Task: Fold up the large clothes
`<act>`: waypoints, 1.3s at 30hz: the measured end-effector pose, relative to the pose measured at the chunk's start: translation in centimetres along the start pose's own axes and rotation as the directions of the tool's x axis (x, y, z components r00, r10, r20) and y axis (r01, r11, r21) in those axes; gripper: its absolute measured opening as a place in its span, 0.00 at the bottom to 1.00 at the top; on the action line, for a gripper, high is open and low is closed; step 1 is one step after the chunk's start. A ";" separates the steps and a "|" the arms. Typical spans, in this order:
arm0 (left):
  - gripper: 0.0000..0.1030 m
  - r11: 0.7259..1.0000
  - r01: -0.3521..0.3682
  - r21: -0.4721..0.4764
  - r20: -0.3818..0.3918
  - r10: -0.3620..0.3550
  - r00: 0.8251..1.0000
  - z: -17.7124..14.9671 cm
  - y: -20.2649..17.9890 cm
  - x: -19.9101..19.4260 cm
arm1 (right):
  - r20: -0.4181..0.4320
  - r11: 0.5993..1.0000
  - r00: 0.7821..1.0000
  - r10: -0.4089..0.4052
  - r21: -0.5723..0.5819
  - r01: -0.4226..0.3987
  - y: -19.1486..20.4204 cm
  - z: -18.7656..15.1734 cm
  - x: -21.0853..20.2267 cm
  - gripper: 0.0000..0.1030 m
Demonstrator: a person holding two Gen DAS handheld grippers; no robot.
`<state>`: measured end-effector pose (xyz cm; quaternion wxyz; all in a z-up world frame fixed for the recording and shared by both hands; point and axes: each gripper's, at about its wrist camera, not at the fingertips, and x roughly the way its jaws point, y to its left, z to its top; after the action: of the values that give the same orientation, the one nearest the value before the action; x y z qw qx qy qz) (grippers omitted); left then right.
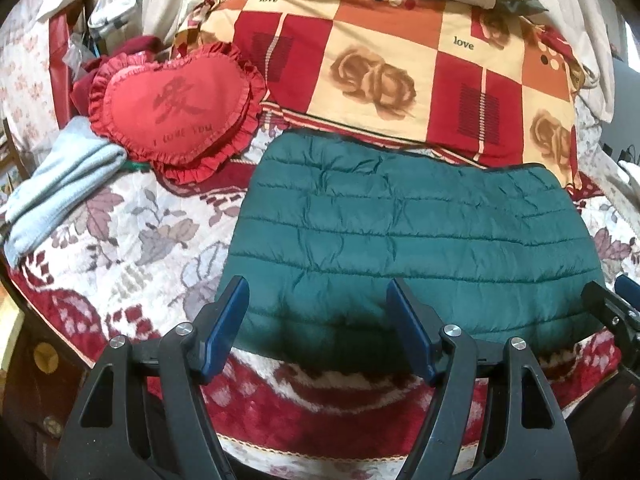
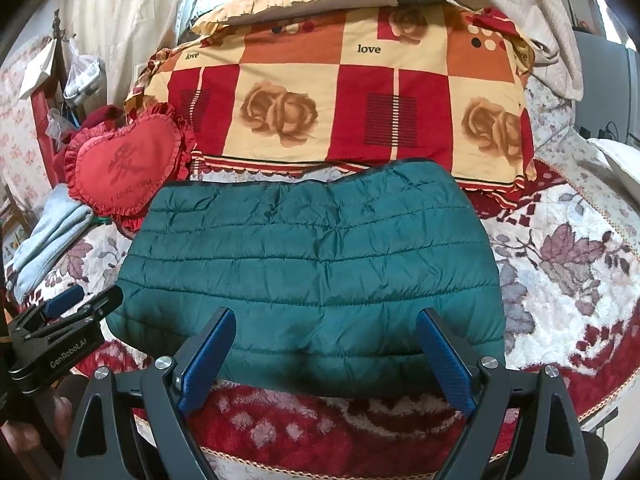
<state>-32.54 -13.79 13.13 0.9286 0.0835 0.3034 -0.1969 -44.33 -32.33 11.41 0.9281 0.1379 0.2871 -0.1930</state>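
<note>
A bed (image 2: 560, 280) with a flowered red-and-white cover carries a folded green quilted jacket (image 2: 312, 272) in the middle, a checked rose-print quilt (image 2: 340, 112) behind it, and a red heart cushion (image 2: 124, 168) beside folded pale blue cloth (image 2: 48, 248).

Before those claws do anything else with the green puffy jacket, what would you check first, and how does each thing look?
1. Left claw open and empty: ok, nothing between its blue fingers.
2. Right claw open and empty: ok.
3. Green jacket lying in a compact folded rectangle on the floral bedspread: ok.
4. Both claws clear of each other: ok, they sit at opposite near corners.
5. Heart pillow clear of the jacket: ok, a gap shows in the left view.
6. Sleeves tucked neatly inside: cannot tell, the fold hides them.
</note>
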 end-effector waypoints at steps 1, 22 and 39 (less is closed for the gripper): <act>0.70 1.000 0.004 -0.001 0.004 -0.004 1.000 0.1 0.0 -0.1 | -0.003 1.000 1.000 0.000 -0.002 0.000 0.0 0.0 0.1 0.87; 0.70 1.000 0.019 0.008 0.010 -0.019 1.000 -0.1 -0.3 -0.3 | -0.014 1.000 1.000 0.016 0.002 -0.016 0.4 -0.2 0.4 0.87; 0.70 1.000 0.021 0.007 0.006 -0.021 1.000 -0.2 -0.4 -0.2 | -0.024 1.000 1.000 0.015 0.007 -0.015 0.4 -0.4 0.6 0.87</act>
<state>-32.99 -14.05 13.11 0.9272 0.0831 0.3005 -0.2078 -43.89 -31.98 10.77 0.9256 0.1454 0.2963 -0.1853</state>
